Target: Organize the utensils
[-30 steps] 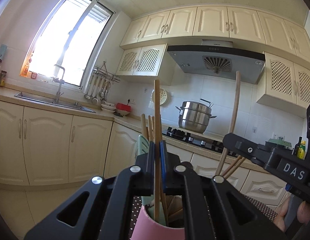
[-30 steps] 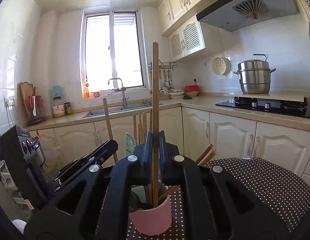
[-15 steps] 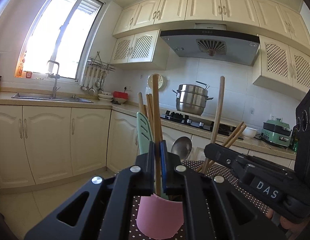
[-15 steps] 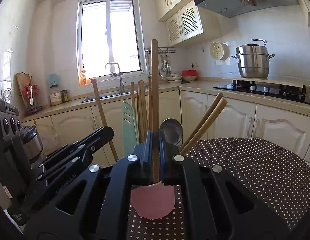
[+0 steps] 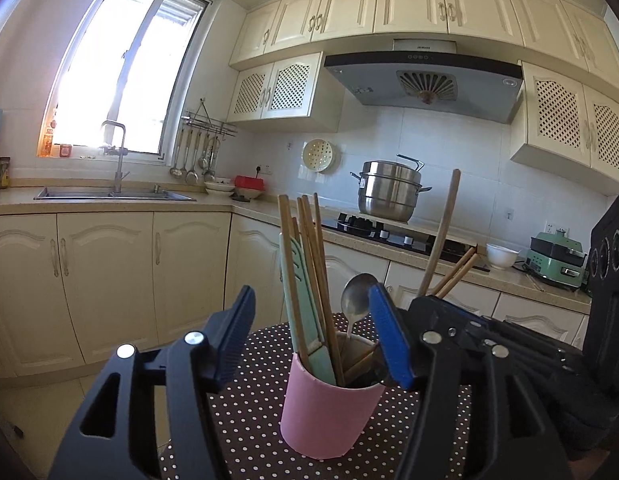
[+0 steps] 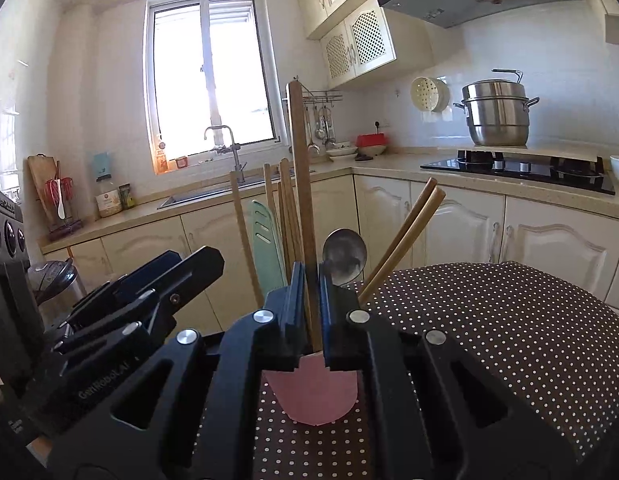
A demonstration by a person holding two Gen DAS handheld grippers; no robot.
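A pink cup stands on the dotted tablecloth. It holds several wooden chopsticks, a mint-green spatula and a metal spoon. My left gripper sits just in front of the cup. Its jaws are opening, with the chopsticks standing loose between them and the pads touching nothing. My right gripper is shut on a long wooden stick. The stick is upright and its lower end reaches the cup's mouth.
A steel pot sits on the black hob at the back. A sink lies under the window. A white bowl, a green appliance and a black box are at the right.
My left gripper has opened and let go of the wooden chopstick, which now stands in the cup. The right gripper has come down a little over the cup with its stick.
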